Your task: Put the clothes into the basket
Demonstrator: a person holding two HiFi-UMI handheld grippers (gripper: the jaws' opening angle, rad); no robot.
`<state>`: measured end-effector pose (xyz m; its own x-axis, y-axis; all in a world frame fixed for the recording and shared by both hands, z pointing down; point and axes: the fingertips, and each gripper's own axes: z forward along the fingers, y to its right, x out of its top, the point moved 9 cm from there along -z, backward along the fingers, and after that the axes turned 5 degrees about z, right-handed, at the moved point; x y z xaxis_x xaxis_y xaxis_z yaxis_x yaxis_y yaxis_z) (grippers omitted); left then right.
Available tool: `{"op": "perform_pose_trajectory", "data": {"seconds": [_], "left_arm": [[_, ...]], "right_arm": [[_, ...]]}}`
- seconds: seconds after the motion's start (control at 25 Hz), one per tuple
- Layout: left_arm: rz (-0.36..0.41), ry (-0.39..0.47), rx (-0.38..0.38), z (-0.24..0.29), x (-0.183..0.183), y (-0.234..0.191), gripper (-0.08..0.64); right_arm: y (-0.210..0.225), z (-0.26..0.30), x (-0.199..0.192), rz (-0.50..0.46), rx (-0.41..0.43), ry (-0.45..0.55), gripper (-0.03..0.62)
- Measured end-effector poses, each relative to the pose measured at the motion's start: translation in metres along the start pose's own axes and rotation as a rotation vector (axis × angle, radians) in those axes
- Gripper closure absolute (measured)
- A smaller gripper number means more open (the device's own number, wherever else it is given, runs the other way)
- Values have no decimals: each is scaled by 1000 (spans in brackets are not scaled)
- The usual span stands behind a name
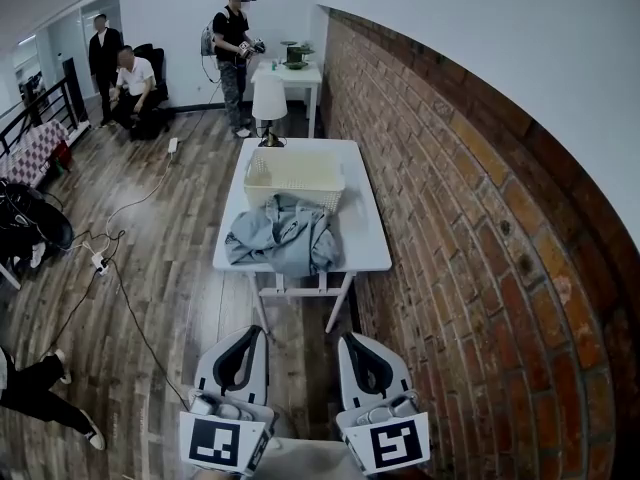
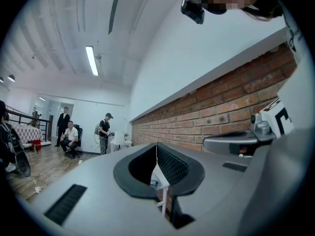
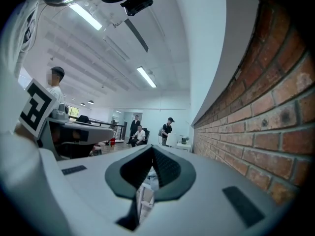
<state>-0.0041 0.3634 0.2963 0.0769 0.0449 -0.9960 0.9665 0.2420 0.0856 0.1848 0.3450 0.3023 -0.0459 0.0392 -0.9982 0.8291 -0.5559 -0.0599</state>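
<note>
A crumpled grey-blue garment lies on the near half of a white table. Just behind it stands a white slatted basket, with nothing visible inside. My left gripper and right gripper are low in the head view, side by side, well short of the table's near edge. Both point level toward the table, jaws together, nothing between them. In the left gripper view the left gripper shows its tips meeting; in the right gripper view the right gripper looks the same.
A brick wall runs along the table's right side. A white lamp stands beyond the table's far end. Cables and a power strip lie on the wood floor at left. Three people are at the far end.
</note>
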Motion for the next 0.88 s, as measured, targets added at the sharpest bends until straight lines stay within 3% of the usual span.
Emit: {"op": "perform_pose_trajectory", "data": {"seconds": [0.44, 0.88], "left_arm": [[7, 3, -21, 20, -4, -2, 549], [26, 10, -15, 74, -16, -40, 549]], "right_arm": [[24, 12, 3, -8, -56, 17, 586], [32, 76, 0, -31, -54, 3, 586]]}}
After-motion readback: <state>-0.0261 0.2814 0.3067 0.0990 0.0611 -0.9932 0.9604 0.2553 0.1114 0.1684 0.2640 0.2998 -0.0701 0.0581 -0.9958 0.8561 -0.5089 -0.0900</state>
